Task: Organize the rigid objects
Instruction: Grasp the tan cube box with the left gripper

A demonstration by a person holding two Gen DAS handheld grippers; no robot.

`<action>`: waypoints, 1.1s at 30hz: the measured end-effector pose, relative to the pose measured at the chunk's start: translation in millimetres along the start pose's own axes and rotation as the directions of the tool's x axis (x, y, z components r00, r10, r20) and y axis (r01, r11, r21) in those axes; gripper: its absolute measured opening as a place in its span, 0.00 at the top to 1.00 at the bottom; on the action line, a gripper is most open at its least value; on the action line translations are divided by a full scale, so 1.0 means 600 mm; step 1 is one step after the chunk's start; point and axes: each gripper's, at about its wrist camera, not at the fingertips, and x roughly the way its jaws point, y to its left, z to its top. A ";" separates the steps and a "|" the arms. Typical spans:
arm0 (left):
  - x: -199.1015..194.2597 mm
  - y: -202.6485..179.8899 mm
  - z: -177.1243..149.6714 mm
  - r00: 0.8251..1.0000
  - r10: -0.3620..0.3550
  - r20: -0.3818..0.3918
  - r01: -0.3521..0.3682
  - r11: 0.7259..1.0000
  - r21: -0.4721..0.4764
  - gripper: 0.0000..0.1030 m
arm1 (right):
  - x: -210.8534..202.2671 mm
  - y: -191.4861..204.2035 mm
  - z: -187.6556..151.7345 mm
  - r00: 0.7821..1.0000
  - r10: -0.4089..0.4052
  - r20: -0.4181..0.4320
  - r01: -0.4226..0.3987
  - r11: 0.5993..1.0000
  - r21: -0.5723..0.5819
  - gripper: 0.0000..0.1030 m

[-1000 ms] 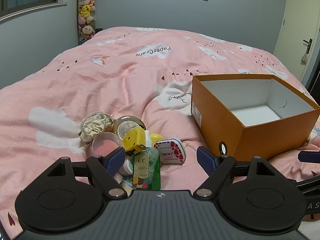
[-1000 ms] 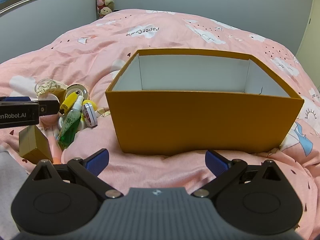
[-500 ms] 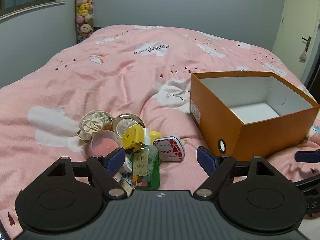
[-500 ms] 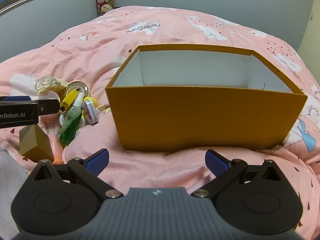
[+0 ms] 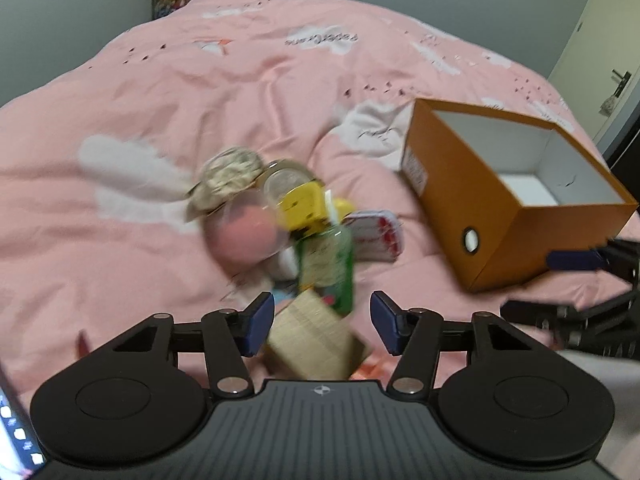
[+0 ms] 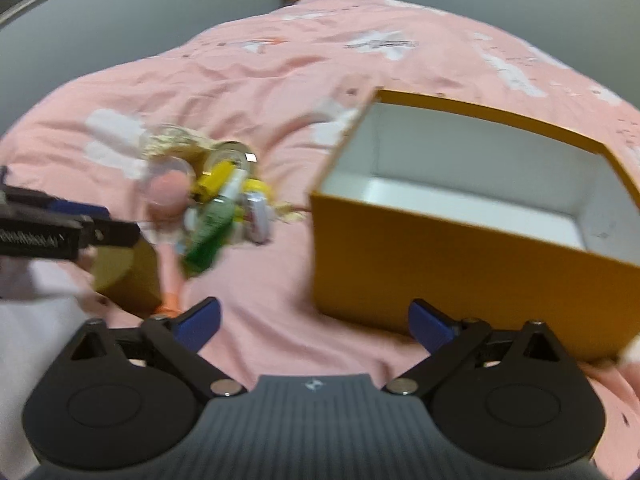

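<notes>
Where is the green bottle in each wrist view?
Left wrist: green bottle sits low at centre, just above the gap between the left gripper fingers, at the near edge of the clutter pile.
Right wrist: green bottle lies left of centre, tilted, blurred.
Shared landmark: the orange box, right of the bottle in both.
</notes>
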 end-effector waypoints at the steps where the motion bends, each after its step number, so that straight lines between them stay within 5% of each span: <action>1: -0.001 0.005 -0.002 1.000 0.004 -0.011 -0.004 1.000 0.001 0.36 | 0.003 0.006 0.007 1.000 0.026 -0.004 -0.026 1.000 -0.012 0.25; 7: 0.003 0.029 -0.005 0.997 0.001 -0.076 -0.006 0.998 -0.064 0.29 | 0.035 0.058 0.048 0.991 0.131 -0.039 -0.135 0.981 -0.138 0.41; 11: 0.012 0.034 -0.009 0.994 -0.019 -0.110 0.005 0.992 -0.127 0.24 | 0.061 0.078 0.064 0.982 0.172 -0.084 -0.185 0.966 -0.183 0.43; 15: 0.023 0.045 -0.005 0.988 -0.086 -0.132 0.052 0.969 -0.241 0.22 | 0.083 0.103 0.064 0.969 0.204 -0.139 -0.233 0.942 -0.241 0.57; 18: 0.036 0.050 -0.004 0.984 -0.099 -0.149 0.051 0.954 -0.295 0.21 | 0.101 0.115 0.064 0.965 0.202 -0.169 -0.243 0.932 -0.270 0.57; 26: 0.070 0.051 0.000 0.980 -0.065 -0.189 -0.005 0.937 -0.350 0.21 | 0.142 0.133 0.064 0.959 0.206 -0.196 -0.258 0.922 -0.288 0.61; 29: 0.076 0.047 -0.001 0.979 -0.044 -0.198 -0.025 0.942 -0.335 0.21 | 0.150 0.133 0.063 0.951 0.228 -0.210 -0.280 0.923 -0.265 0.71; 33: 0.076 0.048 -0.005 0.982 -0.047 -0.183 -0.018 0.940 -0.340 0.28 | 0.154 0.129 0.061 0.946 0.242 -0.216 -0.291 0.927 -0.238 0.72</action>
